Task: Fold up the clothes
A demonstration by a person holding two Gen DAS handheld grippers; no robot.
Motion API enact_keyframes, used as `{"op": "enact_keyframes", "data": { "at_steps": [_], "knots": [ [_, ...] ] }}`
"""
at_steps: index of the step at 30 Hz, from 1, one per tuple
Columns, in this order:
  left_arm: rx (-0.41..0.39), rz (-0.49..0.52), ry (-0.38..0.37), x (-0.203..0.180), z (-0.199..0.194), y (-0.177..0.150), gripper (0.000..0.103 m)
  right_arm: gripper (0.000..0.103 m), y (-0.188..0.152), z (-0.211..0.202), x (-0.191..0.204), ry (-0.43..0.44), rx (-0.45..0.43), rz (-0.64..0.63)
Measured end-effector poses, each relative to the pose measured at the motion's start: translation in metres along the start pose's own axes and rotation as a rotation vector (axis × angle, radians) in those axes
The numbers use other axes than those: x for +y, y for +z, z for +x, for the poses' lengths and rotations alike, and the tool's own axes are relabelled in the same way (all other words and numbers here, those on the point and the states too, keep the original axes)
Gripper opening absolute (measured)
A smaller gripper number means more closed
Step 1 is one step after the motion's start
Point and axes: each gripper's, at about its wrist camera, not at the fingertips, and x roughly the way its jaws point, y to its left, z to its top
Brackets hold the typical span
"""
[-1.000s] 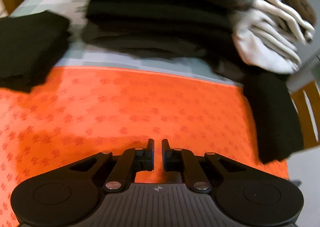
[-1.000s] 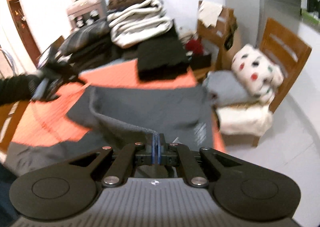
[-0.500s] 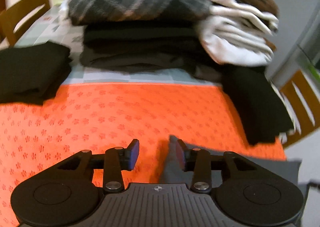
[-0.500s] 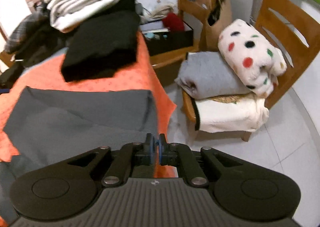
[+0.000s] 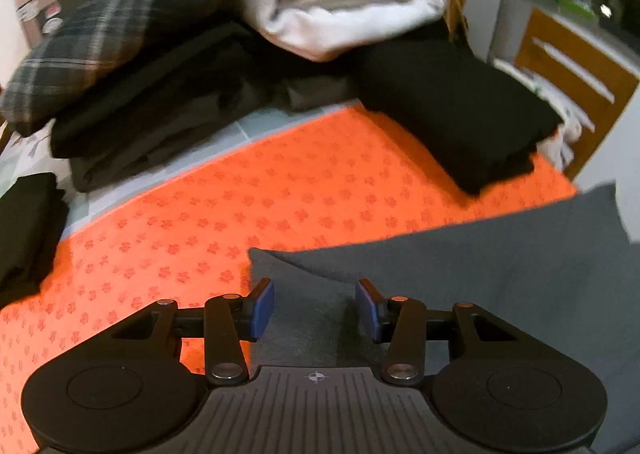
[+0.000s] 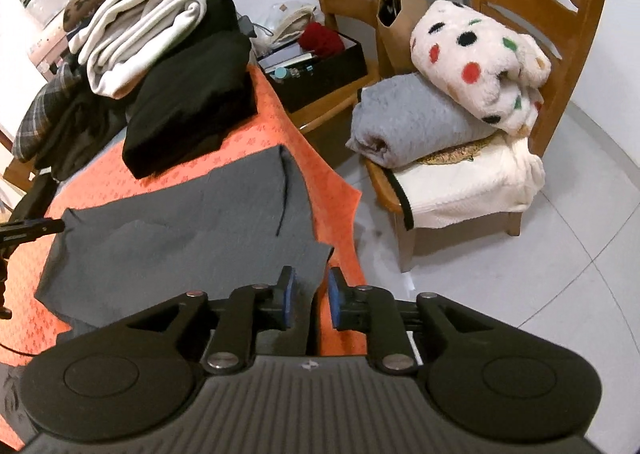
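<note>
As both sets of tongs spread apart, the left tongs (image 5: 315, 308) and right tongs (image 6: 311, 304) have let go of the flat dark-grey knit garment (image 6: 180, 221), leaving it lying across the orange flower-printed cloth on the table (image 5: 224, 213), ready, it seems, for its next fold. Beyond sit a folded black garment (image 6: 188, 105) and a soft heap of plaid, black and cream clothes (image 5: 224, 33).

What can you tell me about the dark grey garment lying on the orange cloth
The dark grey garment is a matte, soft-looking knit, laid flat and partly folded on the orange patterned tablecloth, with one layer doubled over another and a dark seam line near its far right end. Its right edge hangs toward the table's side. Both the left gripper and the right gripper sit open over its near edge. A folded black garment lies just behind it.
</note>
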Motion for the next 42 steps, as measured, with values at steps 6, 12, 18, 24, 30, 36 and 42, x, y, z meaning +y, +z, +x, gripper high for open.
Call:
{"op": "enact_keyframes", "data": {
  "at_steps": [6, 12, 18, 24, 30, 36, 42],
  "knots": [
    [0.023, -0.004, 0.025, 0.001, 0.018, -0.009, 0.032, 0.033, -0.003, 0.009, 0.001, -0.015, -0.001, 0.025],
    [-0.024, -0.053, 0.018, 0.007, 0.017, -0.016, 0.006, 0.043, 0.001, 0.022, -0.01, 0.005, -0.011, 0.101],
    [-0.091, -0.182, 0.004, 0.022, 0.006, -0.018, 0.004, 0.003, 0.007, 0.035, -0.014, 0.059, -0.028, 0.133],
    [-0.179, -0.324, 0.028, 0.045, -0.016, -0.018, 0.004, 0.003, 0.026, 0.02, 0.014, 0.075, -0.107, 0.001],
    [-0.153, -0.419, 0.043, 0.066, -0.008, -0.016, 0.007, 0.003, 0.05, 0.036, 0.034, 0.047, -0.127, -0.101],
    [-0.223, -0.513, 0.036, 0.079, -0.019, -0.018, 0.04, 0.003, 0.055, 0.072, 0.04, -0.03, -0.08, -0.175],
    [-0.214, -0.482, 0.013, 0.078, -0.03, -0.022, 0.039, 0.007, 0.048, 0.06, 0.043, -0.07, -0.102, -0.18]
  ]
}}
